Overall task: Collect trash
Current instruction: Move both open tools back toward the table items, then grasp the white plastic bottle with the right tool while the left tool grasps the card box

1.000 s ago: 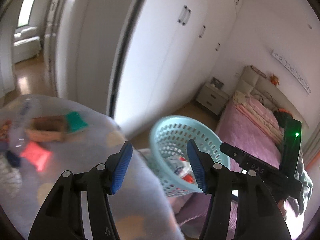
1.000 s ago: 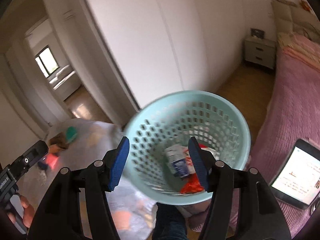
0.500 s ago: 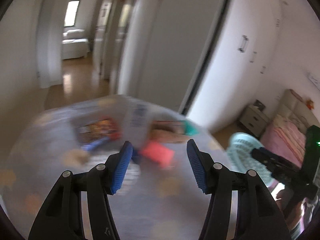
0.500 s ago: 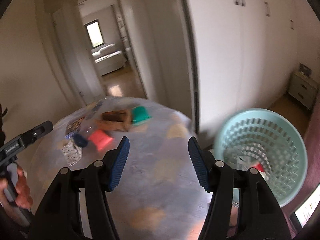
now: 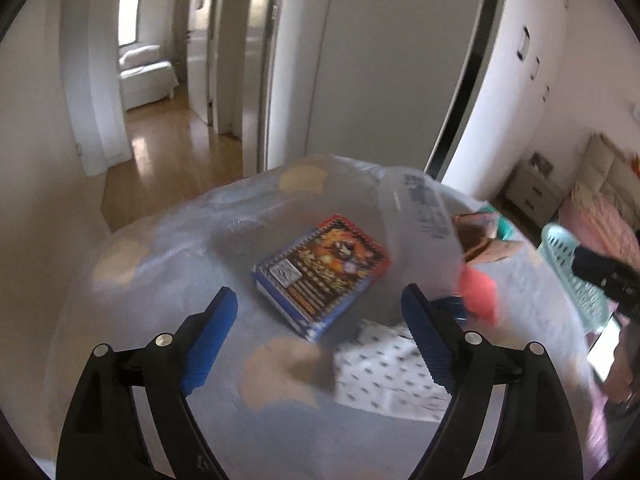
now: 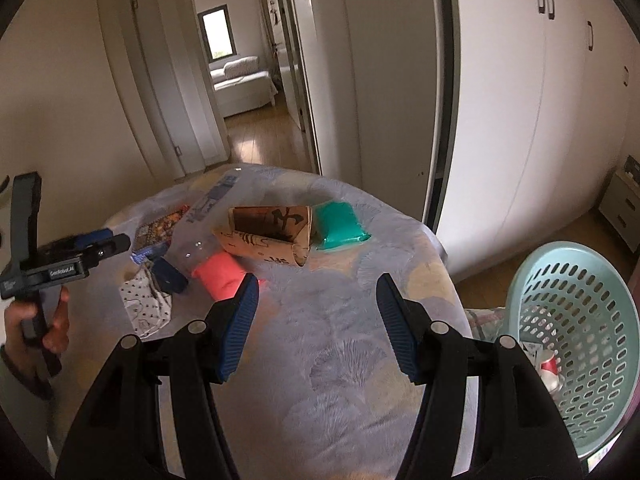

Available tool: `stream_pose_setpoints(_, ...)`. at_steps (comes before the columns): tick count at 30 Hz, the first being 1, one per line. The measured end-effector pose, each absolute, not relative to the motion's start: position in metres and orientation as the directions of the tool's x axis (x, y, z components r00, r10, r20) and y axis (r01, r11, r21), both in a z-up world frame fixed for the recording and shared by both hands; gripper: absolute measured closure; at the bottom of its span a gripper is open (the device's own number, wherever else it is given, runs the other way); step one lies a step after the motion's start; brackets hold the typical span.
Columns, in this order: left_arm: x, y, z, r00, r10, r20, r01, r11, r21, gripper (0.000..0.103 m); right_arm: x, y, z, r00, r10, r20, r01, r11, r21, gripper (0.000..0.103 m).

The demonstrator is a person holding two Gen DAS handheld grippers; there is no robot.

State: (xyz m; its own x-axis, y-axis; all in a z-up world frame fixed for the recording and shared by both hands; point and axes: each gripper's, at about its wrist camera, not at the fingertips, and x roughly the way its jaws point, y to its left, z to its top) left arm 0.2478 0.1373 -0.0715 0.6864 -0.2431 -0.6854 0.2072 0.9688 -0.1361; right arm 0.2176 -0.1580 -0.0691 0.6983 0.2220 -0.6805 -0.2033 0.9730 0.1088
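Note:
Trash lies on a round table with a grey-blue cloth (image 6: 340, 320). A clear plastic bottle with a red cap end (image 6: 216, 272) lies left of centre; it also shows in the left wrist view (image 5: 420, 216). A brown cardboard box (image 6: 272, 232), a teal packet (image 6: 340, 226), a spotted white wrapper (image 6: 144, 304) and a colourful notebook (image 5: 324, 272) lie around it. The teal basket (image 6: 576, 344) stands right of the table with trash inside. My left gripper (image 5: 320, 336) is open and empty above the notebook. My right gripper (image 6: 316, 320) is open and empty over the table's middle.
White wardrobe doors (image 6: 520, 100) stand behind the table. An open doorway (image 6: 256, 92) leads to a hallway with wooden floor. A nightstand (image 5: 536, 190) and a pink bed (image 5: 600, 232) are at the right.
Both grippers have swung left from the basket to the table. The left one now faces the notebook and bottle; the right one faces the box and packets.

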Motion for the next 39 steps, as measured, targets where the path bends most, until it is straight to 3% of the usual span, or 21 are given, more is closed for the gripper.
stream_pose_setpoints(7,0.277,0.127,-0.086,0.637,-0.279,-0.719,0.295,0.950,-0.107,0.020,0.240,-0.151,-0.074,0.676,0.247,-0.694,-0.225,0.966,0.126,0.045)
stream_pose_setpoints(15,0.286,0.107,-0.095,0.627,-0.190,-0.755,0.313,0.950,0.021,0.018,0.259,-0.123,-0.073,0.608,0.372,-0.702,-0.296,0.926,0.235,0.045)
stream_pose_setpoints(23,0.291,0.114,-0.095,0.628,-0.221,-0.746,0.292,0.956,-0.036,0.019,0.281,-0.087,-0.064,0.568,0.439,-0.696,-0.324,0.897,0.302,0.045)
stream_pose_setpoints(26,0.291,0.110,-0.095,0.629,-0.202,-0.751,0.291,0.957,-0.014,0.027,0.294,-0.069,-0.059,0.567,0.443,-0.694,-0.325,0.895,0.306,0.045)
stream_pose_setpoints(29,0.288,0.115,-0.094,0.632,-0.222,-0.742,0.275,0.960,-0.053,0.035,0.309,-0.050,-0.059,0.558,0.418,-0.717,-0.306,0.906,0.291,0.045)
stream_pose_setpoints(39,0.286,0.154,-0.087,0.665,-0.229,-0.711,0.147,0.973,-0.176,0.037,0.357,-0.019,-0.084,0.504,0.290,-0.814,-0.208,0.955,0.212,0.045)
